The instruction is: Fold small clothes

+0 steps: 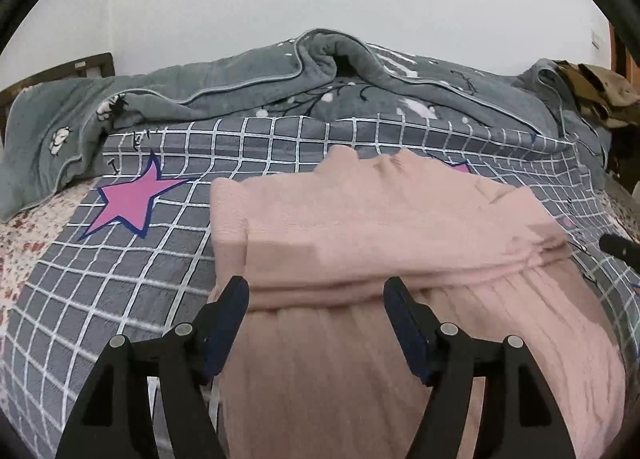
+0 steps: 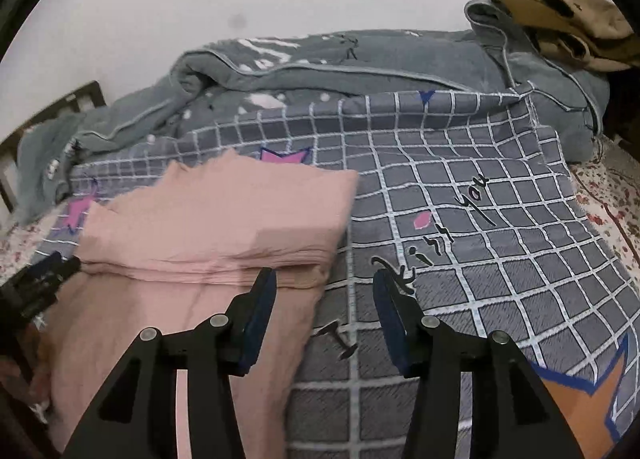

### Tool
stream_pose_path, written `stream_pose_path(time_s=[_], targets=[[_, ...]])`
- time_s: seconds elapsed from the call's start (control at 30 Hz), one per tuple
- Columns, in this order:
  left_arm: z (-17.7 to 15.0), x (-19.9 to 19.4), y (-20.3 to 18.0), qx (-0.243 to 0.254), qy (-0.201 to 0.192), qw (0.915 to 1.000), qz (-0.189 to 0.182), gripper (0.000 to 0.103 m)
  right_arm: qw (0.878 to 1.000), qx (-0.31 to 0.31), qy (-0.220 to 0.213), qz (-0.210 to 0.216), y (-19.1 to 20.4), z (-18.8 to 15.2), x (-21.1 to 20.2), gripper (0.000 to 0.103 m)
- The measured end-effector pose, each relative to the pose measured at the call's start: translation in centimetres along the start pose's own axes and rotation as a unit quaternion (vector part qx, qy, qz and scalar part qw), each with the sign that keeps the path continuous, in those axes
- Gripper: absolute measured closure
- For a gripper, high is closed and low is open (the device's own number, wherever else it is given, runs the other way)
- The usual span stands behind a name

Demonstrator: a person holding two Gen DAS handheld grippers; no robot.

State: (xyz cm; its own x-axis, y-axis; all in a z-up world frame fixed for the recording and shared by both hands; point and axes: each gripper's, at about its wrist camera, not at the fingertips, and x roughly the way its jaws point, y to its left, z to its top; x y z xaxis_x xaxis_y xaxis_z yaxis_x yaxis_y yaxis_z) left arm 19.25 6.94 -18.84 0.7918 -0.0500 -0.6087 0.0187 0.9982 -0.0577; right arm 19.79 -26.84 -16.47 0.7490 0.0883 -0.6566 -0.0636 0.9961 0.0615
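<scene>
The left hand-held gripper [image 1: 316, 299] stands wide over the pink garment [image 1: 360, 243], gripping nothing; the right hand-held gripper [image 2: 324, 291] is parted too, empty, at the garment's right edge. The garment lies partly folded on the grey checked bed cover [image 2: 480, 259], a rumpled grey blanket [image 1: 240, 79] behind

"Kiss you" on checked bedcover [image 2: 460, 187]

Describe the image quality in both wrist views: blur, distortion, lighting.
Left wrist view: fisheye bends the checked bedspread; the pink garment looks smeared and blocky. Right wrist view: same curvature, dark corners, soft even light, edges blurred near the grey blanket.
</scene>
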Motion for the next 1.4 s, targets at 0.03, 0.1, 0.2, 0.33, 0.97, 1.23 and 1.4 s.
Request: stream_pose_path(time_s=[0.03, 0.1, 0.2, 0.33, 0.97, 1.23, 1.4], targets=[[-0.2, -0.7, 0.0, -0.007, -0.007, 0.9999, -0.005, 0.035, 1.0, -0.001, -0.002, 0.003, 0.2, 0.0, -0.4, 0.054], [-0.6, -2.0, 0.2, -0.02, -0.012, 0.9993, -0.027, 0.035, 1.0, 0.001, -0.004, 0.011, 0.6, -0.1, -1.4, 0.054], [-2.2, -3.9, 0.6, -0.033, -0.013, 0.9981, -0.049, 0.035, 0.999, 0.005, -0.004, 0.042, 1.0, -0.5, -3.3, 0.058], [-5.0, -6.7, 1.8, -0.05, -0.019, 0.997, -0.056, 0.035, 0.998, 0.004, -0.027, 0.05, 0.9, -4.3, -6.3, 0.058], [-14.2, -12.8, 6.6, -0.187, 0.03, 0.9797, -0.067, 0.035, 0.996, 0.064, 0.003, 0.058, 0.5, -15.6, -11.7, 0.058], [-14.7, -12.5, 6.8, -0.19, 0.039, 0.9799, -0.048, 0.035, 0.997, 0.048, 0.014, 0.054, 1.8, -16.2, -11.0, 0.066], [-14.8, -12.7, 6.3, -0.179, 0.025, 0.9823, -0.049, 0.035, 0.997, 0.049, 0.022, 0.051, 1.9, -16.2, -10.7, 0.066]])
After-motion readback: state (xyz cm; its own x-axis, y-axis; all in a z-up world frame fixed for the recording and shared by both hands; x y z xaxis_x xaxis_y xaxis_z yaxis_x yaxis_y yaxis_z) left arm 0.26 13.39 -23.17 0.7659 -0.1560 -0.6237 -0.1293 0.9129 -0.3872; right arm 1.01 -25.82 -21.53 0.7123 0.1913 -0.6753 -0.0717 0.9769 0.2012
